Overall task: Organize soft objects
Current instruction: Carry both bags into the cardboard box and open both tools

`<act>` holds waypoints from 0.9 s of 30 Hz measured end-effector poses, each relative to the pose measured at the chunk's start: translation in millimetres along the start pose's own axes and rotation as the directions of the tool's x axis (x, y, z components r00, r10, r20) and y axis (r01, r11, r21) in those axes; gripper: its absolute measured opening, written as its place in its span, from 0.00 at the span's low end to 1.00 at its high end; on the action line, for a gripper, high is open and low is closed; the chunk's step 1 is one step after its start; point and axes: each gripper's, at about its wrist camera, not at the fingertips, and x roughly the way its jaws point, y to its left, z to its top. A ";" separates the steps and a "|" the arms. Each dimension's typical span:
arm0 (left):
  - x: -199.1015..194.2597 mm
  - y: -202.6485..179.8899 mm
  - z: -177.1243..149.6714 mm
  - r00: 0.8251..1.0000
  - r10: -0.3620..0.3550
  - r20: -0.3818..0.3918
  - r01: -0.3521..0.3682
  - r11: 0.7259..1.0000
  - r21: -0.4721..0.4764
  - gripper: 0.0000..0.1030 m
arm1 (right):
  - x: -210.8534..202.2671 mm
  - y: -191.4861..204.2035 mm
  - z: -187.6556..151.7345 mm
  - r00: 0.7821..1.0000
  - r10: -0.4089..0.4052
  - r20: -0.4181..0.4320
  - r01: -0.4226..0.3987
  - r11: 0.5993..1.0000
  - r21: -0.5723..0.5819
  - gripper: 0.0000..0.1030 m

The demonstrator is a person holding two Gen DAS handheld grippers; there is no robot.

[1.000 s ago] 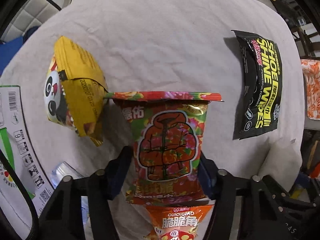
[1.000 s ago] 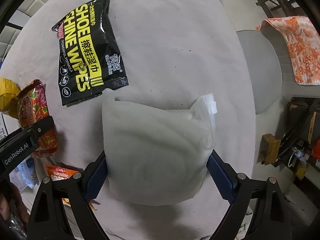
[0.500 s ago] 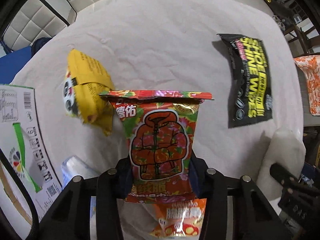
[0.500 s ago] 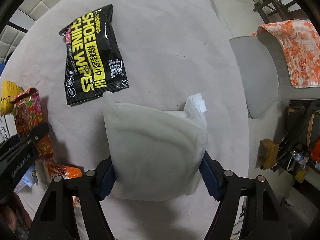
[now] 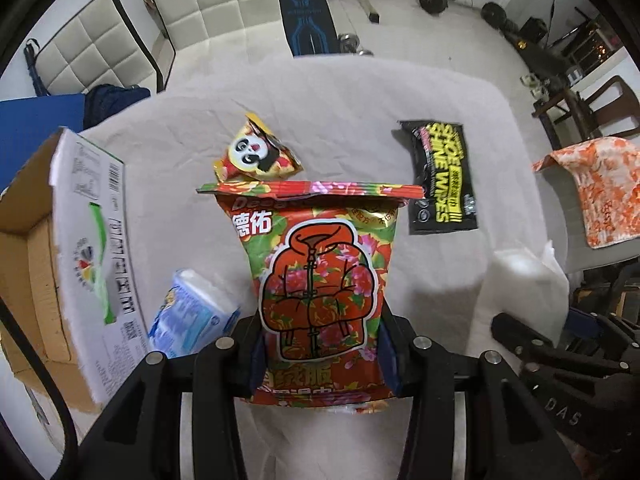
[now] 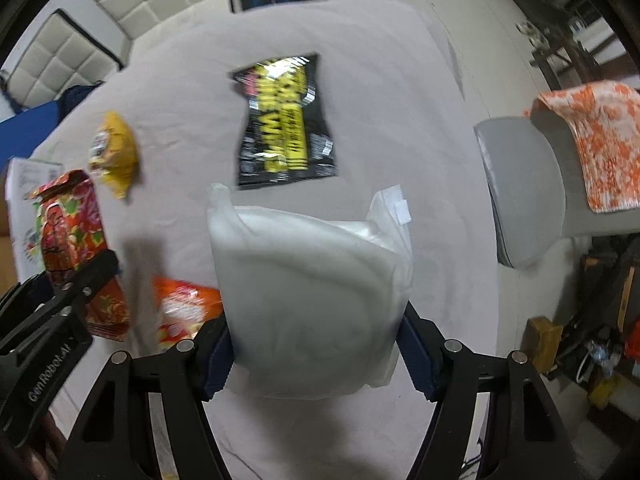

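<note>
1. The left gripper (image 5: 320, 344) is clenching the red floral packet (image 5: 316, 280) above the table (image 5: 360, 92), beside the open cardboard box (image 5: 68, 240).
2. The right gripper (image 6: 316, 344) is gripping the white pouch (image 6: 308, 280); only its view is showing the orange snack bag (image 6: 184, 308).

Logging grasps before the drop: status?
Left tongs shut on red floral pack. Right tongs shut on white pouch. Both lifted over table; open carton left, nothing blocking.

Red floral packet (image 5: 320, 280), black-yellow wipes pack (image 5: 442, 178) (white pouch (image 6: 312, 296) plain).
</note>
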 end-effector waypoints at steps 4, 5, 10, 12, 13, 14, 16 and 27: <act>-24.7 17.7 -10.4 0.999 -0.012 0.043 0.012 1.000 -0.003 0.40 | -25.2 16.8 -8.0 0.999 0.026 0.037 -0.025 0.999 -0.038 0.71; -31.8 21.7 -14.2 0.998 -0.013 0.055 0.013 1.000 -0.003 0.40 | -34.8 24.1 -12.4 0.998 0.037 0.049 -0.035 0.998 -0.051 0.71; -45.6 47.2 -13.4 0.994 -0.038 0.103 0.042 0.999 -0.029 0.40 | -72.2 54.5 -19.1 0.992 0.073 0.104 -0.061 0.991 -0.118 0.71; -59.8 59.0 -14.4 0.991 -0.045 0.125 0.051 0.998 -0.048 0.40 | -84.5 61.5 -13.5 0.989 0.088 0.119 -0.070 0.987 -0.147 0.71; -63.3 71.2 -14.7 0.989 -0.049 0.137 0.058 0.997 -0.058 0.40 | -92.9 73.8 -16.9 0.987 0.101 0.129 -0.079 0.983 -0.167 0.71; -69.5 78.9 -16.8 0.988 -0.052 0.146 0.063 0.996 -0.069 0.40 | -97.6 81.2 -15.9 0.985 0.110 0.135 -0.084 0.979 -0.183 0.71; -82.1 97.2 -20.2 0.985 -0.057 0.163 0.072 0.993 -0.091 0.40 | -107.5 100.8 -18.5 0.981 0.130 0.146 -0.097 0.973 -0.211 0.71; -113.4 249.9 -29.7 0.981 -0.066 0.182 0.104 0.972 -0.210 0.41 | -123.7 262.5 -15.9 0.966 0.232 0.112 -0.181 0.921 -0.346 0.71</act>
